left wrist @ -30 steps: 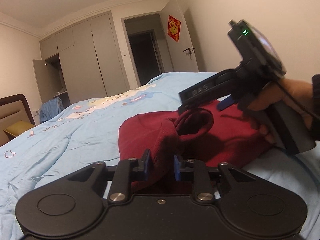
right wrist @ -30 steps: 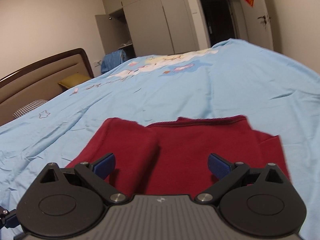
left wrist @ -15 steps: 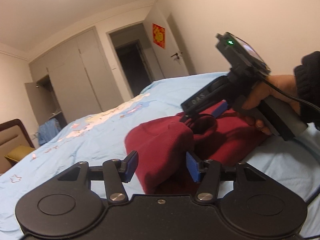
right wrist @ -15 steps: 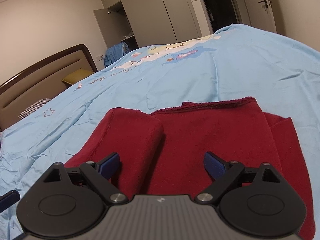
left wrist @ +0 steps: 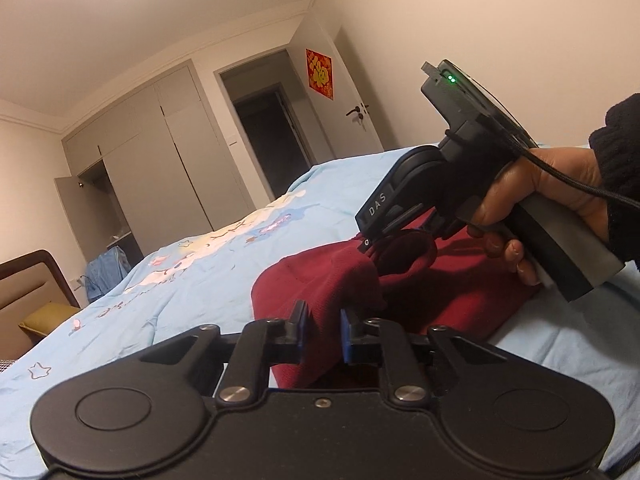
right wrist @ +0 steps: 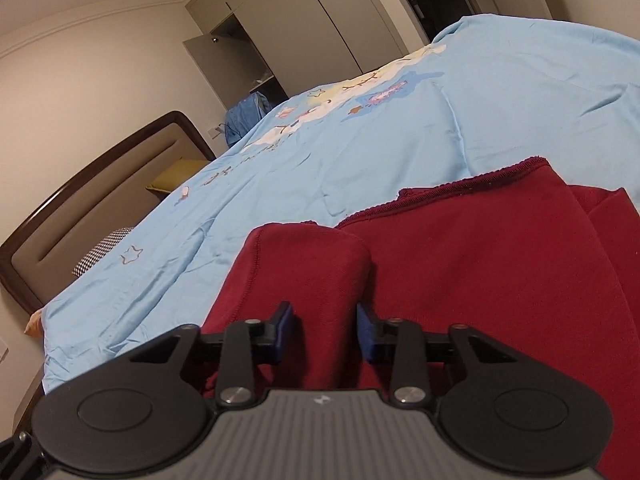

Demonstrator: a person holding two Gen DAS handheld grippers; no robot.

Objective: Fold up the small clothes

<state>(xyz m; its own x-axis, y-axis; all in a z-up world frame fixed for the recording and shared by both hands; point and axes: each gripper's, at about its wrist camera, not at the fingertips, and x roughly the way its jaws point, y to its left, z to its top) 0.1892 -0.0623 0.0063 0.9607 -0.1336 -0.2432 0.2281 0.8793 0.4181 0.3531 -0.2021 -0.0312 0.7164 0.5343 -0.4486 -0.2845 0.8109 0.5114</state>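
While the dark red garment (left wrist: 452, 292) lies on the light blue bed cover (left wrist: 192, 280), the left claw (left wrist: 323, 330) is clamped on a raised fold at its near edge. Right claw (right wrist: 325, 330): pads drawn in against a rolled fold of the same garment, gripping it. Behind: headboard (right wrist: 100, 196), grey wardrobe (left wrist: 168, 152), one door ajar.

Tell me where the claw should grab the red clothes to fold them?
Probably at the rolled fold of the red garment, the raised hump on its near left side. It stands up from the blue bedsheet, so fingers can close around it from the near edge. The right claw and left claw both straddle such bunched cloth.
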